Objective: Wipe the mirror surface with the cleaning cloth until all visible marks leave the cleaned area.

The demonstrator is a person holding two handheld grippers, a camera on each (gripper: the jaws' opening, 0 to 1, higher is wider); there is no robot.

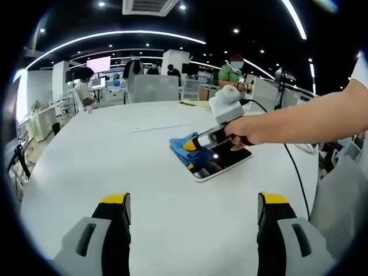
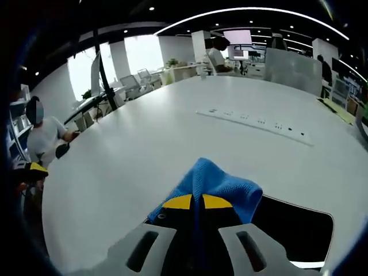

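The mirror [image 1: 221, 164] lies flat on the white counter [image 1: 144, 172], a dark rectangular slab with a pale edge, and serves here as the landmark. In the left gripper view the blue cleaning cloth [image 1: 185, 146] rests on the mirror's far-left end, partly spilling over that edge onto the counter. The right claw [image 1: 198, 148] sits over the mirror at that same end, its yellow-tipped jaws pinched together on the cloth, with a person's hand [image 1: 247, 129] gripping the tool's handle above the mirror's middle and a bare forearm reaching away to the right. A black cable [image 1: 296, 172] trails across the counter on the mirror's right side.

The left claw [image 1: 194, 210] hangs well short of the mirror, on its near side, with both jaws spread wide and nothing between them; only bare counter shows in the gap.

In the right gripper view the right claw [image 2: 196, 202] has its two yellow tips closed tight, the cloth [image 2: 215, 184] bunched just ahead of them and clamped in the seam. The mirror [image 2: 293, 227] shows as a dark glossy panel running to the right under the cloth. Beyond the mirror a flush strip of sockets [image 2: 256, 122] crosses the counter [image 2: 144, 149]. Marks on the glass are too small to tell.
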